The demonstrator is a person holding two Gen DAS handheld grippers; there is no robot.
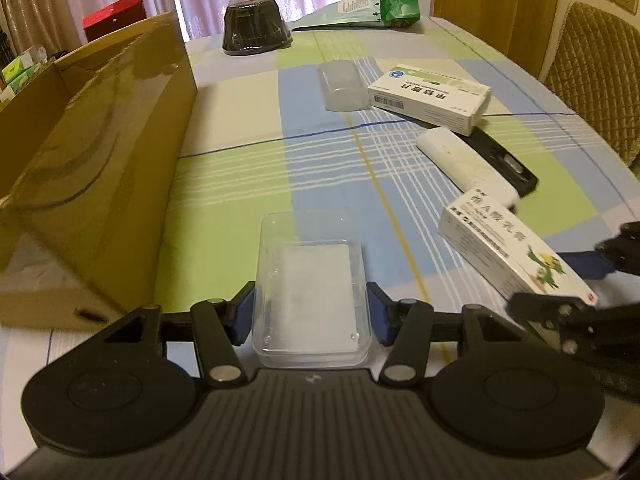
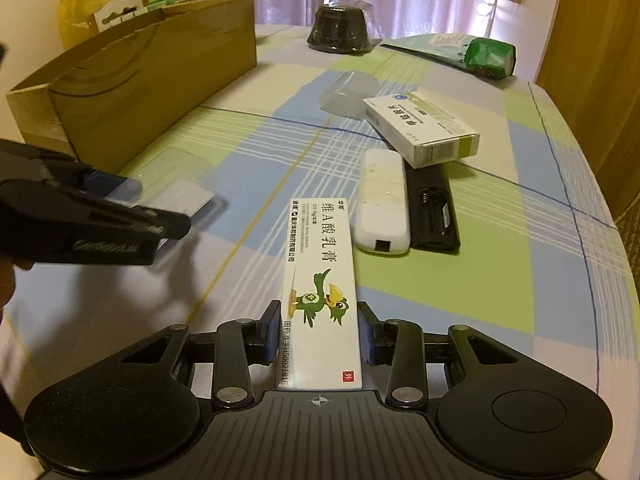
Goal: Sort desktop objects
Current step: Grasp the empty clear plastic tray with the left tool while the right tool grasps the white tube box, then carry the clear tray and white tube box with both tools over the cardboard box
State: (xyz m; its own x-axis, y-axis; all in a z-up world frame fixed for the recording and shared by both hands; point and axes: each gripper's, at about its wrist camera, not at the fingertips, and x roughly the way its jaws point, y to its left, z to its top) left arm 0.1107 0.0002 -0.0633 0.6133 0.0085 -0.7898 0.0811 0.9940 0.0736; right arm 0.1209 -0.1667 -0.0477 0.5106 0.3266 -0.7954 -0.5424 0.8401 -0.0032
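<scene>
my left gripper (image 1: 310,312) has its blue pads closed against the two long sides of a clear plastic tray (image 1: 312,288), holding it low over the checked tablecloth (image 1: 240,184), just right of a brown cardboard box (image 1: 100,128). my right gripper (image 2: 319,334) is clamped on a white ointment carton (image 2: 320,292) that points straight away from me; its top reads "维a酸乳膏" beside a green cartoon bird, with "国药准字h50021816" along the near edge and a small red square at the corner. ahead of the carton, a white remote (image 2: 382,200) and a black remote (image 2: 434,208) lie side by side, touching; the black one is face down with its battery bay open. a white and green medicine box (image 2: 422,128) rests across their far ends, its chinese print upside down from here and too blurred to read. a second clear tray (image 2: 348,92) lies just beyond that box. at the far edge of the table sit a dark domed container (image 2: 340,28) and a green packet (image 2: 490,56). from the right wrist view, the left gripper's black side carries a pale script logo i cannot read.
</scene>
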